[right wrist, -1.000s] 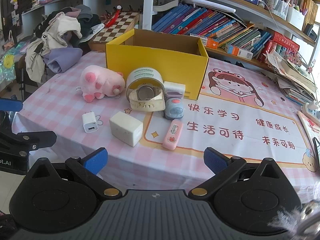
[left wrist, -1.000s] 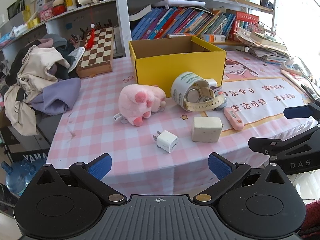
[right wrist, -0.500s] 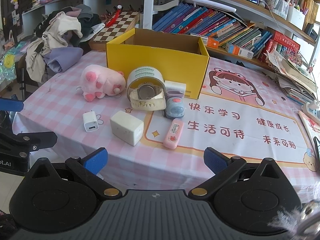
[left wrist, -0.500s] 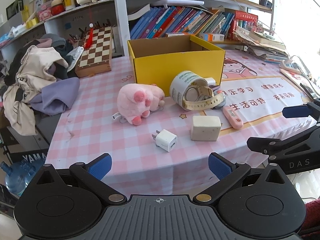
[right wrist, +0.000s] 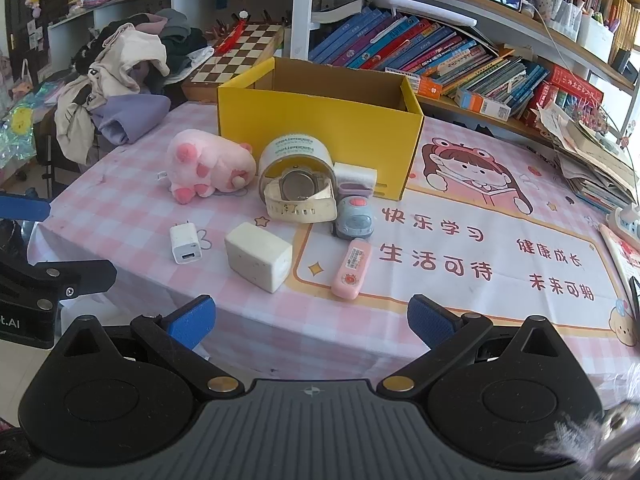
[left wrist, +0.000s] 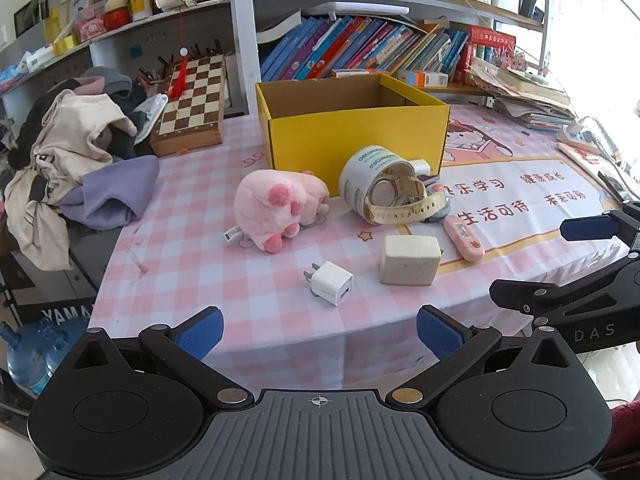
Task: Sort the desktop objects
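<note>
I moved my left gripper [left wrist: 319, 331] a little closer to the table [left wrist: 192, 264]. The white charger [left wrist: 331, 283] and the yellow box [left wrist: 356, 140] look a tiny bit nearer and lower now. My right gripper [right wrist: 311, 319] crept forward just a bit too.
</note>
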Tool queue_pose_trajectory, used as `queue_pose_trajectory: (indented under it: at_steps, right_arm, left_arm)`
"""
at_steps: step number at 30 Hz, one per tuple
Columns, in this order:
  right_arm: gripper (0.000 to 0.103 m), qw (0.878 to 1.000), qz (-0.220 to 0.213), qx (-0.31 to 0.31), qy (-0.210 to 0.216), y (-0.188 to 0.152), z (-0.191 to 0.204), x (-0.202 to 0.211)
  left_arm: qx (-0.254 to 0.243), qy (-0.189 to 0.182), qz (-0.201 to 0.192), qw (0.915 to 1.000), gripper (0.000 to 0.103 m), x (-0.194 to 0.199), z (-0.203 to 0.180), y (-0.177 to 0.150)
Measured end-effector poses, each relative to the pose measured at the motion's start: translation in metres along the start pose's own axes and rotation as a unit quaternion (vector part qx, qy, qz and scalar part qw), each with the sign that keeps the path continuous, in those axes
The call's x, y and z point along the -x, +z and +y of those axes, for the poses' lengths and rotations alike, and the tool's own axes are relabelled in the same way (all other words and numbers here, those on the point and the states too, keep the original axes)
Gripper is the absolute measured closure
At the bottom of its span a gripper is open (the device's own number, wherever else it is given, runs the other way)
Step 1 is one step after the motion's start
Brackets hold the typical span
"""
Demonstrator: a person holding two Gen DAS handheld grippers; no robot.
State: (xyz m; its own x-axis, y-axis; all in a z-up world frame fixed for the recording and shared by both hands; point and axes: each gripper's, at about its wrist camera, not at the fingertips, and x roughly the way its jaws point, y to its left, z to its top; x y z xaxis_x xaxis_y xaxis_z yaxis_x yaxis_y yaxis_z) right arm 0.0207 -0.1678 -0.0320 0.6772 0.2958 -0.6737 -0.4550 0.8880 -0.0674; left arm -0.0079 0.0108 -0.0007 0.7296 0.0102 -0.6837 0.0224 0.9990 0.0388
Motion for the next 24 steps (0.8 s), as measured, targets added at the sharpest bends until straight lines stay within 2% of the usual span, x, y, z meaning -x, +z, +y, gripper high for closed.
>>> queue_pose_trajectory:
  at_steps: [24]
  right_arm:
    - [0.000,1.000,-0.004,-0.001,0.002,0.0010,-0.0019,0.0027]
  left_arm:
    - [0.002,-0.006,-0.004,1.0000,0.000,0.0002,0.0012,0.0002]
